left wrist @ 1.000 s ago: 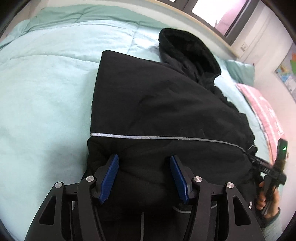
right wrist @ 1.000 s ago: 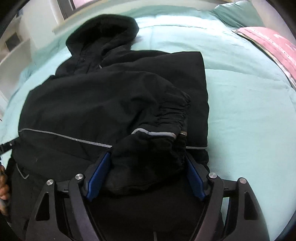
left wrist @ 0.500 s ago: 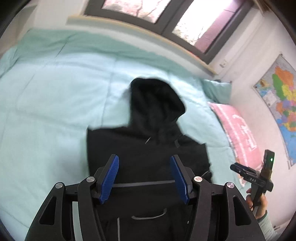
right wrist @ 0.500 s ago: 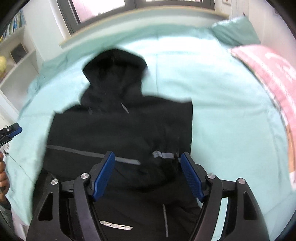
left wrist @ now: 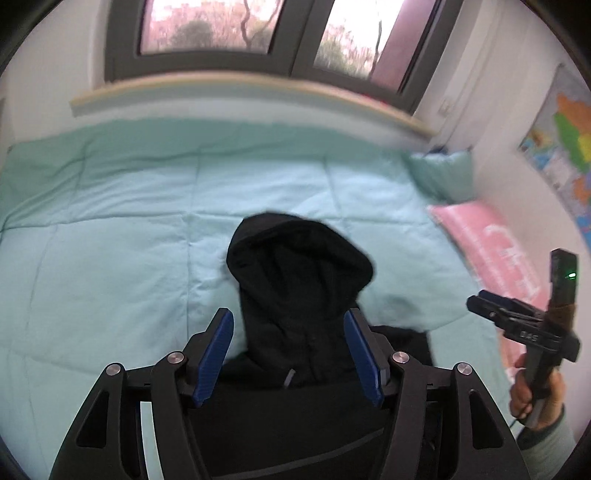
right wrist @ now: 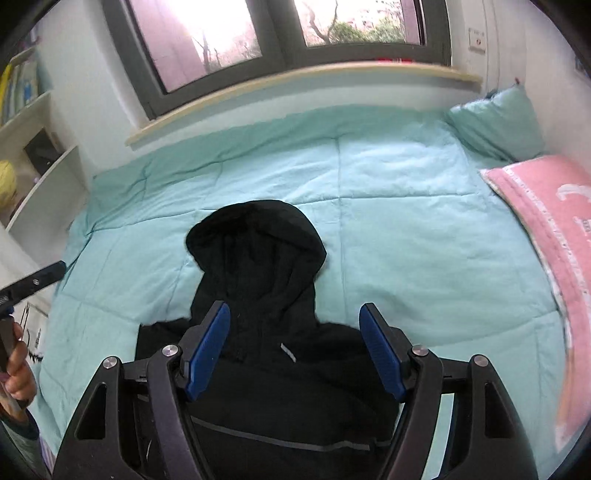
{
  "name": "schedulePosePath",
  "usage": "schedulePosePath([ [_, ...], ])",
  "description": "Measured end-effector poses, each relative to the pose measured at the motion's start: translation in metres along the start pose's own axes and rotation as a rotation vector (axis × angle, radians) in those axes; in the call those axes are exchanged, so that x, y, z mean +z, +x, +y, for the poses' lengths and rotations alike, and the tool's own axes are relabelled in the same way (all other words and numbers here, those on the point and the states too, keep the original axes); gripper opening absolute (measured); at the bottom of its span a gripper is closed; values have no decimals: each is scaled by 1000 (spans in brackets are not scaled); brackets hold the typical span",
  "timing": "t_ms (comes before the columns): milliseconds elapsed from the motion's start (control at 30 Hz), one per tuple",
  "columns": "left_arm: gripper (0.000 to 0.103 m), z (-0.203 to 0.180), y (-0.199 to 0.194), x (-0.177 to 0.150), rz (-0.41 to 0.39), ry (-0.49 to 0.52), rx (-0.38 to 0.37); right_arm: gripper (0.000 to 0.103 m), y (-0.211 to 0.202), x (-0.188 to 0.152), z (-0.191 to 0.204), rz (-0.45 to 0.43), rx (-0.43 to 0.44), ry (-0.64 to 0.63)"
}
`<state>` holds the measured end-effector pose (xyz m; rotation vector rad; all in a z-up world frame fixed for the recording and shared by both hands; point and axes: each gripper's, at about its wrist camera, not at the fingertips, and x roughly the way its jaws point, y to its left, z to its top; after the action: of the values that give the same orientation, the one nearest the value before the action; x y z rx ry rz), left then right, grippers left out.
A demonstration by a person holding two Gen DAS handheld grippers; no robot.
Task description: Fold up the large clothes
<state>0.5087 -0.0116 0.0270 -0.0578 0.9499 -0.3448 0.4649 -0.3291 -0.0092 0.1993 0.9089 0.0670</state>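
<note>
Two grippers hang above a black hooded jacket [right wrist: 258, 288] that lies flat on a mint-green quilt [right wrist: 406, 236], its hood toward the window [right wrist: 280, 33] and its body toward the cameras. The left gripper [left wrist: 290, 354] has its blue pads spread, the jaws having just widened a little; nothing is between them, and the hood only shows through the gap from below. The right gripper [right wrist: 293, 350] is likewise spread and empty, clear above the jacket's shoulders. A grey reflective stripe [right wrist: 280, 441] crosses the jacket's body, nearer the camera than the hood. To the right of the jacket a pink blanket [right wrist: 554, 236] lies along the quilt's edge, with a mint pillow [right wrist: 498, 122] beyond it toward the window.
</note>
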Motion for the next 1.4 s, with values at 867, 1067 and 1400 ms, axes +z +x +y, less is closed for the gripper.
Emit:
schedulePosePath([
  [867,15,126,192,44,31,-326,-170,8,243,50,-48,128,-95,81],
  [1067,27,141,242,11,218,-315,-125,12,217,41,-65,49,-64,102],
  [1400,45,153,204,-21,227,-243,-152,30,257,1,-94,291,80,105],
])
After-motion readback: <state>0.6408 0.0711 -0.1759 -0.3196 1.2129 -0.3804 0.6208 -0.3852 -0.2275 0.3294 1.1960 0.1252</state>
